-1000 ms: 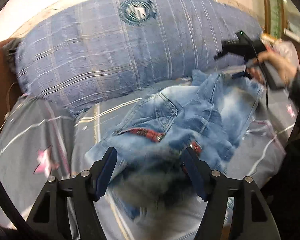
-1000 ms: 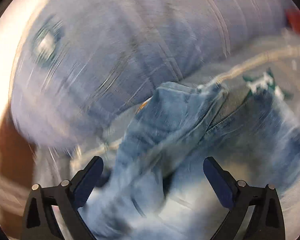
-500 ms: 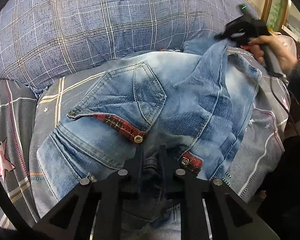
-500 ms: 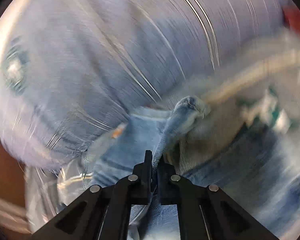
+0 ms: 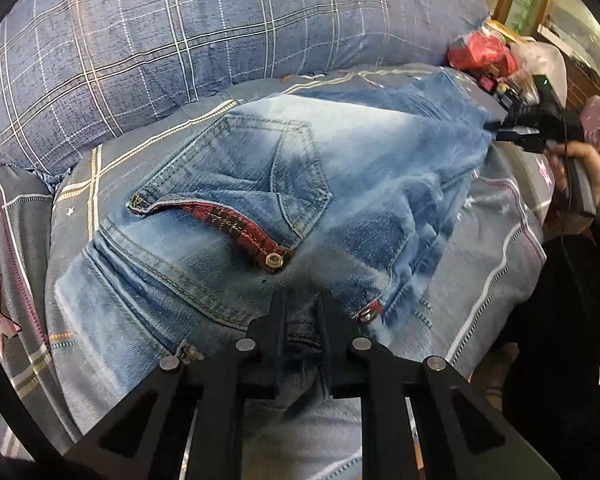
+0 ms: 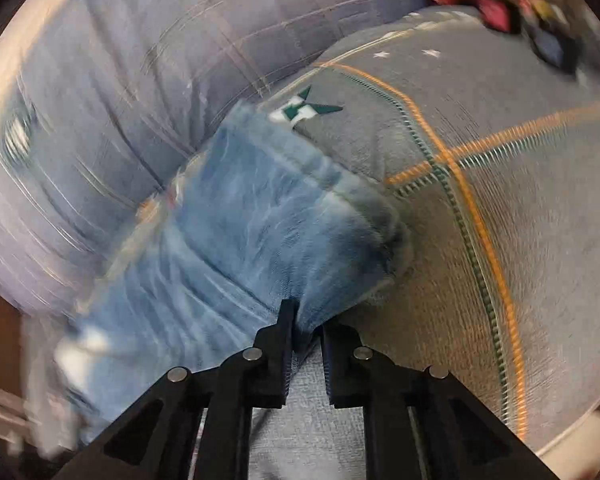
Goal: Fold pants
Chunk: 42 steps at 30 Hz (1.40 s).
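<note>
A large blue plaid pillow with white and tan check lines (image 5: 204, 40) fills the back of the scene and butts against the far edge of a grey quilted bedspread with orange and green stripes and small stars (image 6: 500, 208). The pair of faded light-blue denim pants (image 5: 260, 208) lies spread across that bedspread, seat side up, just in front of the pillow. One back pocket with a red tartan-lined flap and a metal snap (image 5: 274, 259) faces the left wrist camera; a second snap shows near the waistband to the right. At the far right, beside the bed's edge, sits a heap of red packaging and clear plastic bags (image 5: 488, 54), close to the stretched end of the denim but apart from the pillow.

The left gripper (image 5: 302, 312) has its black jaws drawn nearly together, pinching a ridge of denim at the waistband near the snap. The right gripper (image 6: 306, 328) is seen in its own blurred view with jaws that have just been opening a little; a bunch of the pants' cloth sits between them, the left finger against it, though the blur leaves it unclear whether both pads press. In the left view a person's hand (image 5: 580, 172) carries this gripper at the pulled-out far end of the pants.
</note>
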Available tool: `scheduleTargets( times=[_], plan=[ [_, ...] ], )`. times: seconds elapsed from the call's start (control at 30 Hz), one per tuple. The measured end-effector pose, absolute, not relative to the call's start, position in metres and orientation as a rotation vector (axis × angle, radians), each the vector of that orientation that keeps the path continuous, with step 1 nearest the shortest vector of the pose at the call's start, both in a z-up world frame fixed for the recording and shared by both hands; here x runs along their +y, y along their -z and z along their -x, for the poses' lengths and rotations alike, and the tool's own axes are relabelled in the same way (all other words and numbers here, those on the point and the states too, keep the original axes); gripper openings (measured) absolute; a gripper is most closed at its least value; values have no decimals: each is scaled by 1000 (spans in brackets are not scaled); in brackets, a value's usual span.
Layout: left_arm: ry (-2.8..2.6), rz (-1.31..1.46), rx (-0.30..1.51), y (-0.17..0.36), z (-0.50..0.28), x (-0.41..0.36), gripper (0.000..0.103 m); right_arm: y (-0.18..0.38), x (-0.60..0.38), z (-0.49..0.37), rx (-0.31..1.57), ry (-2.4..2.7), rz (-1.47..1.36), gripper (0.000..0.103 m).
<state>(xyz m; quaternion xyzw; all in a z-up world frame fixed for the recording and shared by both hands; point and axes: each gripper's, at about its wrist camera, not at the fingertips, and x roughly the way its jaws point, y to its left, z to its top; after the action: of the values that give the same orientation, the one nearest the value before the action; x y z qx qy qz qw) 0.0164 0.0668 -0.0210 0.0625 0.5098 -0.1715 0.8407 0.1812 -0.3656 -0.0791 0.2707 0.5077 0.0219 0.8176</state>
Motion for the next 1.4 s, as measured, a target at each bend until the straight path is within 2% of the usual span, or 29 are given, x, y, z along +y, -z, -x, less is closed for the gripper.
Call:
scheduleTargets(
  times=[0.03,0.07,0.1,0.27,0.4,0.47,0.53,0.57,0.77,0.87,0.93,0.97,1.0,1.03,1.07,1.1,1.2,1.4],
  plan=[
    [363,-138,1082,18,-16,66,16,74,-371,-179,1076,-3,-582,49],
    [363,-140,1088,15,-16,65,16,63,-378,-175,1037,70,-563,79],
    [367,-136,1092,12,-14,66,16,51,-383,-173,988,88,-558,82],
    [392,-80,1032,-13,-15,70,16,9,-381,-195,891,20,-507,82],
    [374,-56,1022,-16,-31,69,24,14,-342,-246,905,-111,-332,82],
    [371,-24,1057,-5,-43,69,24,31,-328,-281,965,-91,-226,78],
    [360,-11,1112,11,-48,72,24,49,-325,-306,1029,-72,-183,43],
    [356,-14,1129,17,-46,72,24,58,-324,-318,1070,-66,-181,19],
    [384,31,1147,32,-36,87,24,46,-317,-332,934,12,-37,17],
    [382,32,1143,31,-35,89,24,67,-322,-344,979,21,-65,17],
    [373,40,1140,26,-35,90,24,82,-319,-344,987,38,-46,21],
    [370,45,1136,24,-32,93,24,82,-321,-339,963,50,-56,31],
    [371,50,1129,19,-30,97,24,80,-324,-336,968,78,-72,59],
    [364,55,1110,11,-27,102,24,76,-326,-332,973,100,-82,75],
    [344,56,1086,2,-24,109,24,70,-326,-327,959,101,-84,82],
    [315,63,1063,-9,-22,119,27,60,-325,-317,935,93,-78,82],
    [241,120,1041,-24,-13,145,57,33,-304,-281,897,0,-58,82],
    [159,382,1109,-12,8,192,59,24,-204,-201,925,-478,11,82]
  ],
)
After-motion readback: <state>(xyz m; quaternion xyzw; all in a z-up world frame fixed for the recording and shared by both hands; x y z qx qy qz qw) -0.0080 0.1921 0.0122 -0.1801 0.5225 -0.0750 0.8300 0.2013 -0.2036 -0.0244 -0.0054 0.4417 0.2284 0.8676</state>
